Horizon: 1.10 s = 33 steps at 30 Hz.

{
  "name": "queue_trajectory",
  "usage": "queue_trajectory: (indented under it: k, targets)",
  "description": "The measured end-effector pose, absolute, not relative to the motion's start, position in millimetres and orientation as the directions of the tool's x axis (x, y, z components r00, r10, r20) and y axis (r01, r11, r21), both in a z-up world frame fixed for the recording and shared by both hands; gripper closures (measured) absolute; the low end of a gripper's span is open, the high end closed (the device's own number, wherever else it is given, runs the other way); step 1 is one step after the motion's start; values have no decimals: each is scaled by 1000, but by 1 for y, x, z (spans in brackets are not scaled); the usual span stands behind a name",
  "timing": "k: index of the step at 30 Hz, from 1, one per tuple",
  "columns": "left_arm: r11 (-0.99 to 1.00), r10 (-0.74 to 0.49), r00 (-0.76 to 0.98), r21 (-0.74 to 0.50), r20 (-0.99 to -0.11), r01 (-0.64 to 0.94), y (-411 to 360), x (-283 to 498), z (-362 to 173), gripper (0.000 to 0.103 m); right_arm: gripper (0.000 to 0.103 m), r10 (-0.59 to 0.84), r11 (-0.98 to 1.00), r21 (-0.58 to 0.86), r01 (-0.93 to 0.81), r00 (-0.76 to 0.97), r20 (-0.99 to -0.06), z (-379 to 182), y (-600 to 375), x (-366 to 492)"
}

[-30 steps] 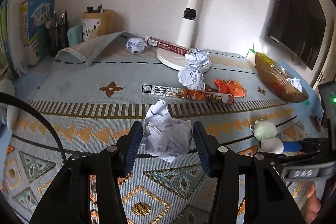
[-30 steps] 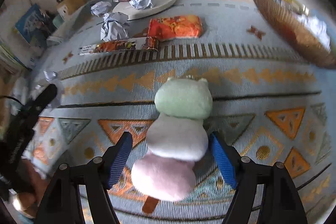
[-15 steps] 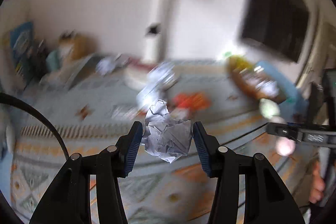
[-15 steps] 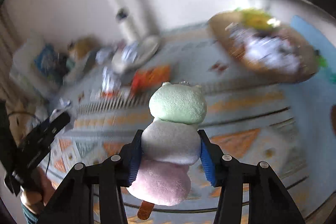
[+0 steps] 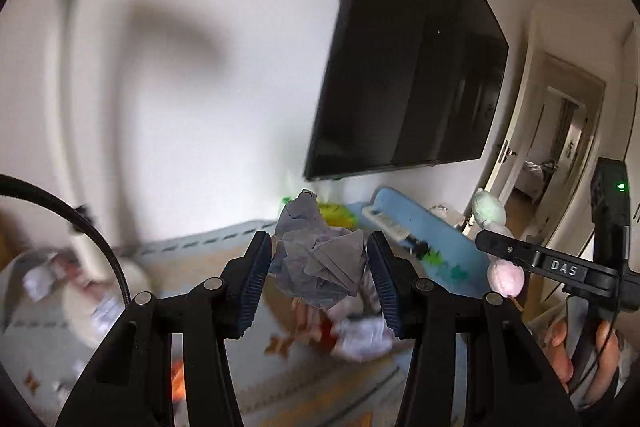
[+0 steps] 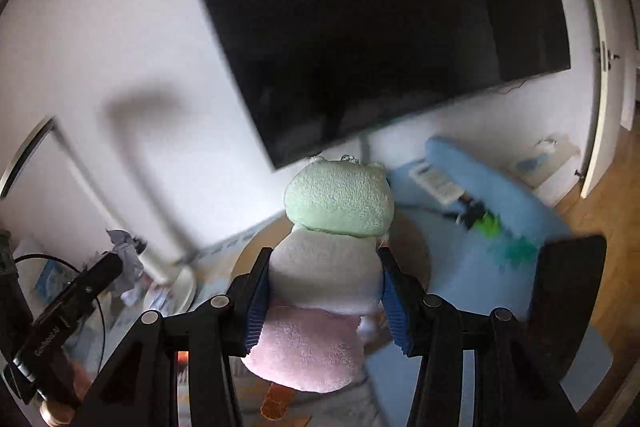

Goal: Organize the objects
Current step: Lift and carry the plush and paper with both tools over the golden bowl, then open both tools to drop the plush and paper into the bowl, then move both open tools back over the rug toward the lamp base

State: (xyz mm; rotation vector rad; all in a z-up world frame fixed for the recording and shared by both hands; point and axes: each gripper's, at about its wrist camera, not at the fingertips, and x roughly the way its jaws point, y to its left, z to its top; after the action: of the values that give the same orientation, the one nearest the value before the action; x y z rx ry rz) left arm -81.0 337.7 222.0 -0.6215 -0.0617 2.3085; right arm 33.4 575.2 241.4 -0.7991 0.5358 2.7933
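Observation:
A crumpled grey-white paper ball (image 5: 320, 259) is pinched between the blue pads of my left gripper (image 5: 319, 247), held in the air above the patterned cloth (image 5: 248, 387). My right gripper (image 6: 325, 259) is shut on a plush toy (image 6: 332, 251) with a green head, a white middle and a pink bottom on a brown stick. That plush (image 5: 490, 211) also shows at the right of the left wrist view, with a hand (image 5: 580, 351) on the handle below it. In the right wrist view, the paper ball (image 6: 124, 251) shows at the far left.
A large black TV (image 5: 400, 67) hangs on the white wall ahead. A white lamp pole (image 5: 68, 107) stands at the left. A blue pad (image 6: 500, 211) with small items lies to the right. More crumpled paper (image 5: 360, 339) lies under the left gripper. An open doorway (image 5: 560, 155) is at the far right.
Both grippers have risen off the patterned cloth and swung right toward the TV, carrying the paper ball and the plush. The right jaws closed onto the plush early in that second.

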Motion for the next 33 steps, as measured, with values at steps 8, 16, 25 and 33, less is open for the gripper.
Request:
queue_trajectory:
  k: [8,16,25,33]
  targets:
    - [-675,722,-513,-307,-464,-671,400,-148,185,56,54,70,-911,295,-289,-812,-579,223,600,-32]
    - [-712,687,-498,-352,-529,-608,408,-173,148,11,42,4,-905,311,-289,-738,-675,181,614,-70]
    - [-721,681,-538,-331,-496,-608,366,-134,179,11,36,6,-892,341,-296,-763,-646,198,614,-26]
    - [-772,631,-668,-237,-395,-590,292,-61,251,11,32,-50,-923,341,-176,-827,-560,254,556,23]
